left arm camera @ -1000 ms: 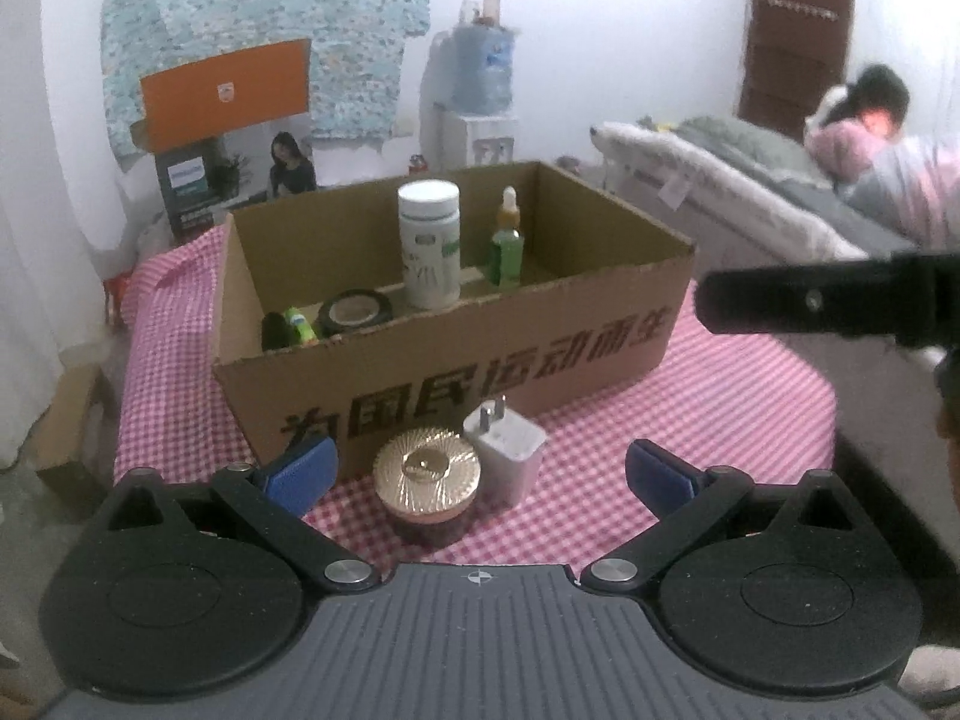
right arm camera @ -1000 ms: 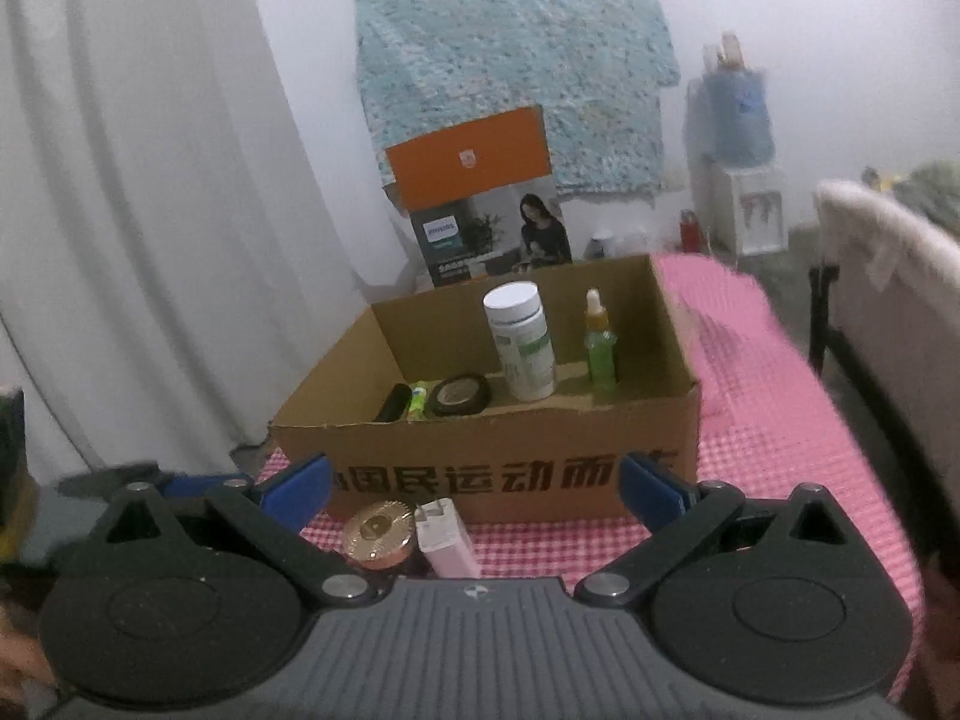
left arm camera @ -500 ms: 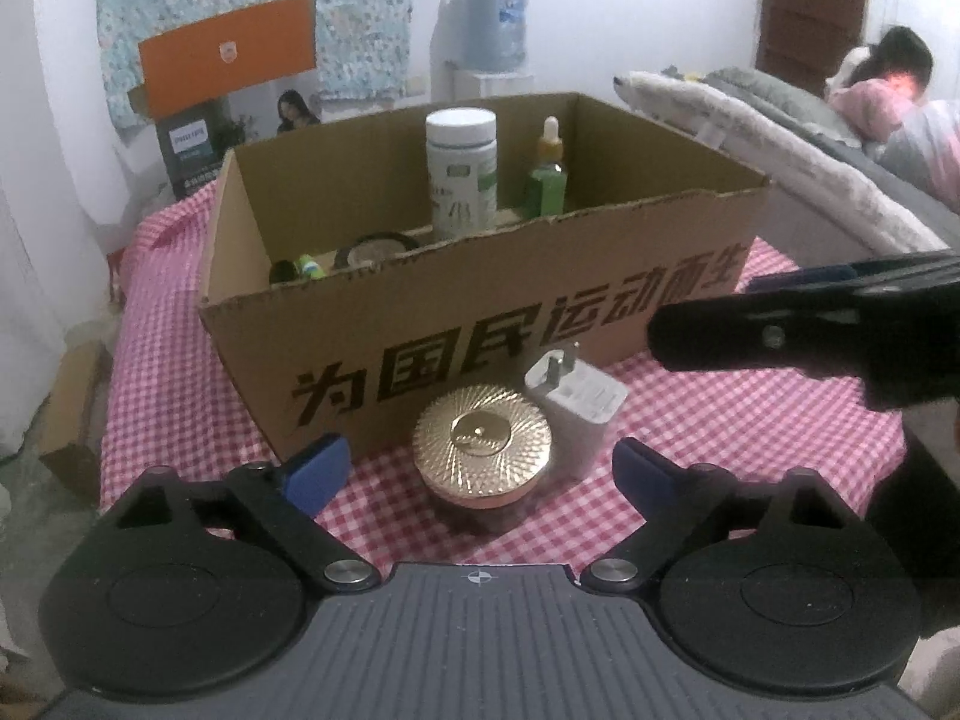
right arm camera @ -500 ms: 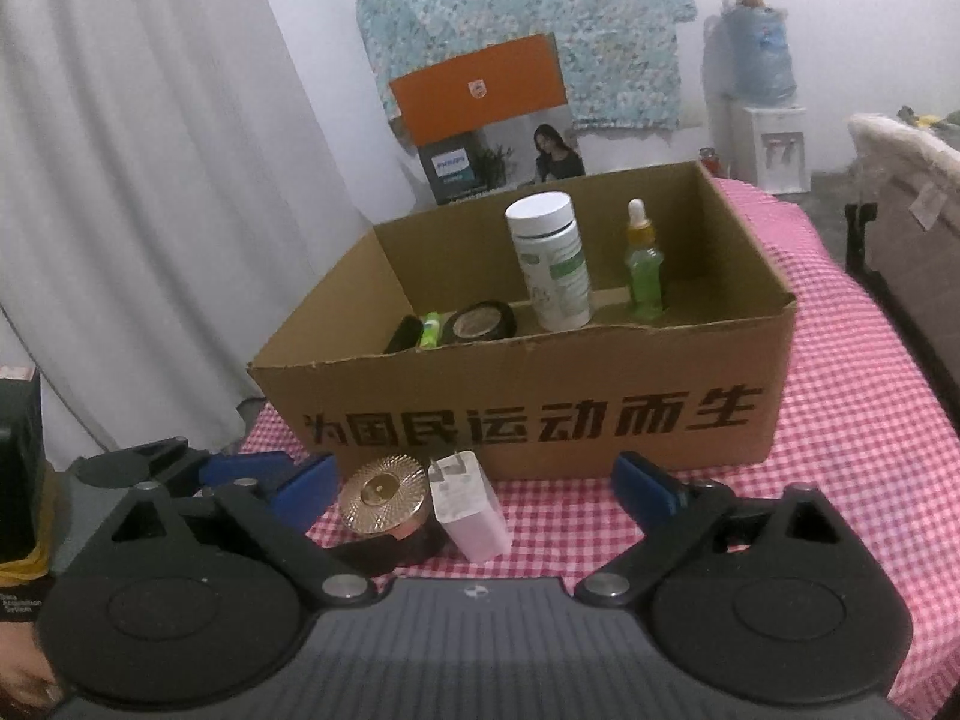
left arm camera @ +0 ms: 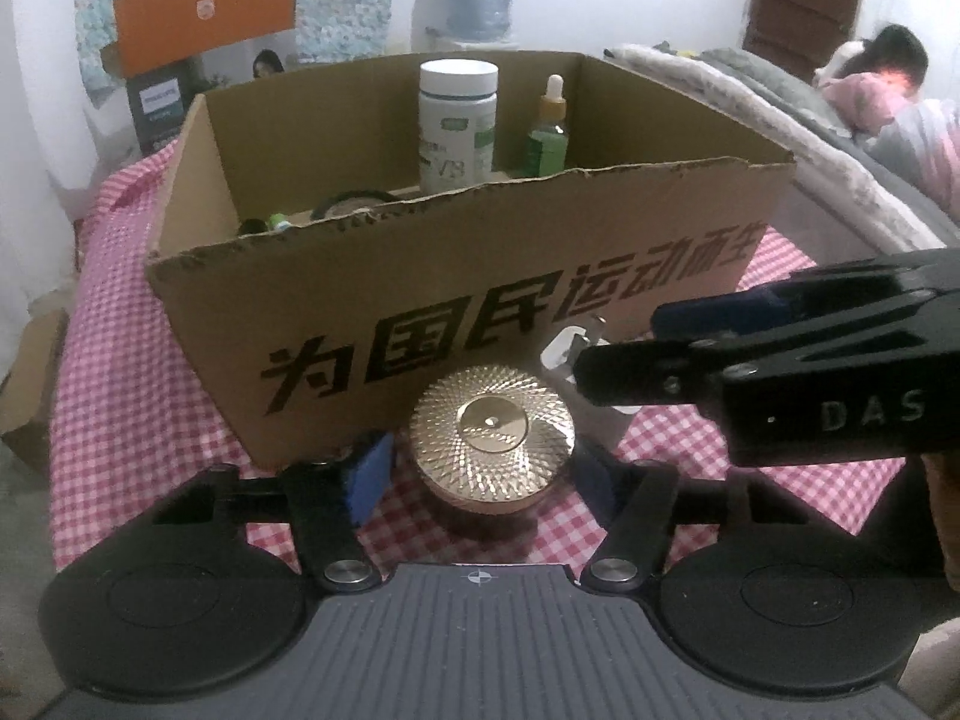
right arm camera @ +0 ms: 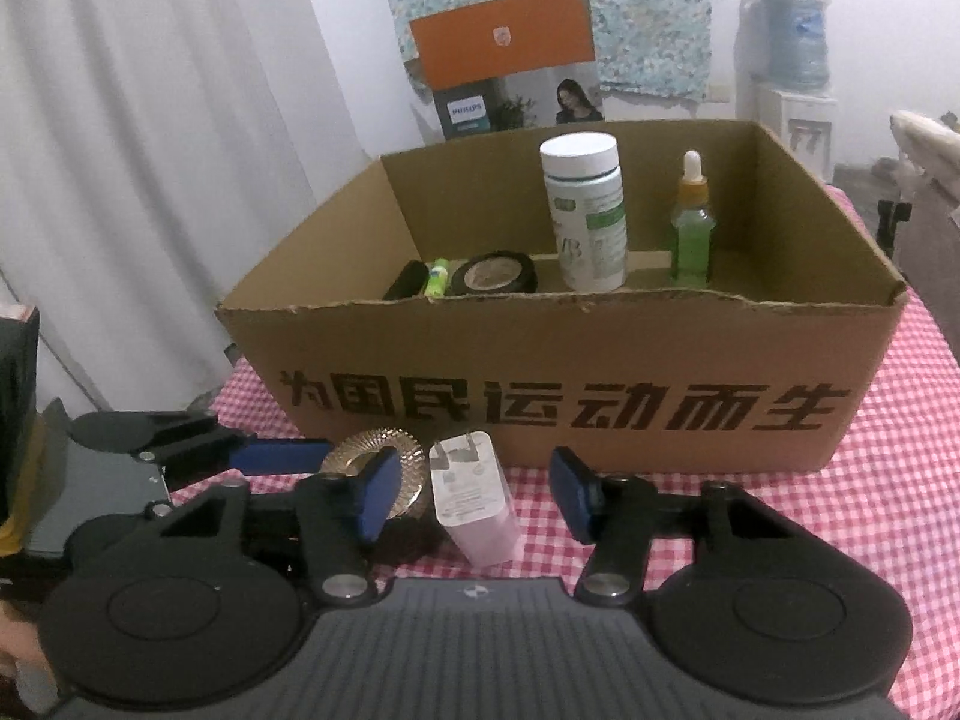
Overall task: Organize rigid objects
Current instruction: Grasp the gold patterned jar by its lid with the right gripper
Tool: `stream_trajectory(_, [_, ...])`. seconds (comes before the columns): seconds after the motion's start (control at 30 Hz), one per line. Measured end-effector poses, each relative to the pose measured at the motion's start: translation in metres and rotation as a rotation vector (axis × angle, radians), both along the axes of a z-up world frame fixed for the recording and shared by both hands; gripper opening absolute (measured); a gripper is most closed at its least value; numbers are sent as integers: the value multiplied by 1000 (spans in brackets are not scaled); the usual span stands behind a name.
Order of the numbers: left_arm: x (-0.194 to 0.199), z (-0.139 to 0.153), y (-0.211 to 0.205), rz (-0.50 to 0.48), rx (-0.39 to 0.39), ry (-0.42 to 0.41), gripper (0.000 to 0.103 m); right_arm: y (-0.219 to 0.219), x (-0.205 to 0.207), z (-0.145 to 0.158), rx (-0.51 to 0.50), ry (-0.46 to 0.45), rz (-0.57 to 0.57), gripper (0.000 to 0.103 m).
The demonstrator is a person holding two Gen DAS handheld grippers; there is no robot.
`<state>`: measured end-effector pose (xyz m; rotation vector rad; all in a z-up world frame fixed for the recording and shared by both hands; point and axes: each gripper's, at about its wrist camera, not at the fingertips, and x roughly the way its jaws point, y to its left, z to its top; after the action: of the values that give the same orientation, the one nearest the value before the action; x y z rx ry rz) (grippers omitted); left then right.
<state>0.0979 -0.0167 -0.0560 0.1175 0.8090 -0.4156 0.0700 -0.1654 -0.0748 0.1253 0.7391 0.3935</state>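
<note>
the left claw (left arm camera: 483,474) is spread wide around the round jar with the ribbed gold lid (left arm camera: 491,425), its blue pads just beside the lid, apparently not yet touching. the right claw (right arm camera: 474,495) is also wide, straddling the white plug-in charger block (right arm camera: 471,495) on the red-checked worktop (right arm camera: 900,510), just near the brown cardboard box (right arm camera: 570,384). risk: the two claws crowd each other (jar and charger sit nearly touching), so one closing could knock the neighbour. the jar's body is hidden under its lid.
</note>
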Motion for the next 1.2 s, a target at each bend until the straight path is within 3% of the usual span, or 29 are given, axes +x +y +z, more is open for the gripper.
stream_trajectory(0.07, [0, -1, -1, -7, -5, -2, 59, 1, 1, -1, -1, 7, 4, 49])
stream_trajectory(0.4, [-21, 0, 6, -28, 0, -3, 58, 3, -12, 4, 17, 40, 25, 48])
stream_trajectory(0.73, [-41, 0, 7, -62, 4, 4, 58, 15, -19, -11, 104, 129, 73, 48])
stream_trajectory(1.2, [-30, -3, 3, -58, -9, 18, 58, 17, -10, -20, 201, 188, 82, 42])
